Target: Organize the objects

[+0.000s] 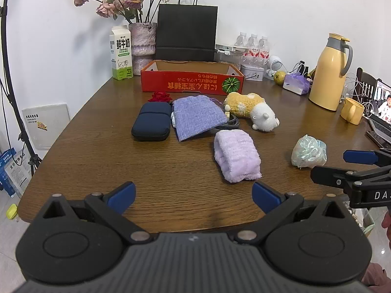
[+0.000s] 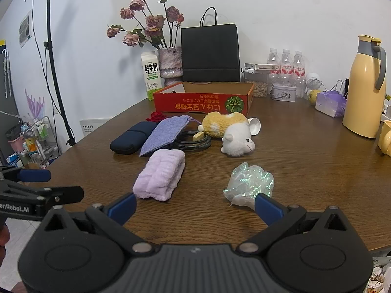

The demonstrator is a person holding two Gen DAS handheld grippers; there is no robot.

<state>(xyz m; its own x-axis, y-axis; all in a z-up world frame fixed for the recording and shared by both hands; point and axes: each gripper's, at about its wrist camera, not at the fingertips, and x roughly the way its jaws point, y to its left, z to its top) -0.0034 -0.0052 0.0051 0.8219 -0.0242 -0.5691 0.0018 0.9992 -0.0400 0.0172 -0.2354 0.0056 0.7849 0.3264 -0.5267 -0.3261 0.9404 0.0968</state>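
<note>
Both claws hang low over the near edge of the round wooden table (image 1: 97, 161), its brown grain plain to see. The left gripper (image 1: 194, 195) has its blue-padded fingers spread as wide as they go, with nothing between them but bare wood; the right gripper (image 2: 195, 206) is spread just as wide and holds nothing either, though its right pad sits just in front of the crinkled, iridescent plastic wad (image 2: 249, 185). Take the red cardboard box (image 1: 193, 80) at the far side as the marker: it is a shallow open tray with a green pumpkin printed on its front. Just in front of it, at the left, lies a small red rose (image 1: 160, 96), and touching that a navy zip case (image 1: 151, 122), oblong with rounded corners. Beside the case lies a flat pouch (image 1: 198, 117) of coarse lilac weave, overlapping a coiled braided cable (image 2: 194, 141). To the right of those, a fuzzy plush (image 1: 251, 111) with a yellow body and white head lies on its side. Nearer than all of these, well apart from the box, sits a folded lilac towel (image 1: 235, 158), soft and ribbed, and to its right the plastic wad. Behind the box stand a black paper bag (image 1: 187, 34), a milk carton (image 1: 121, 53) and a vase (image 1: 143, 41) of faded roses.
</note>
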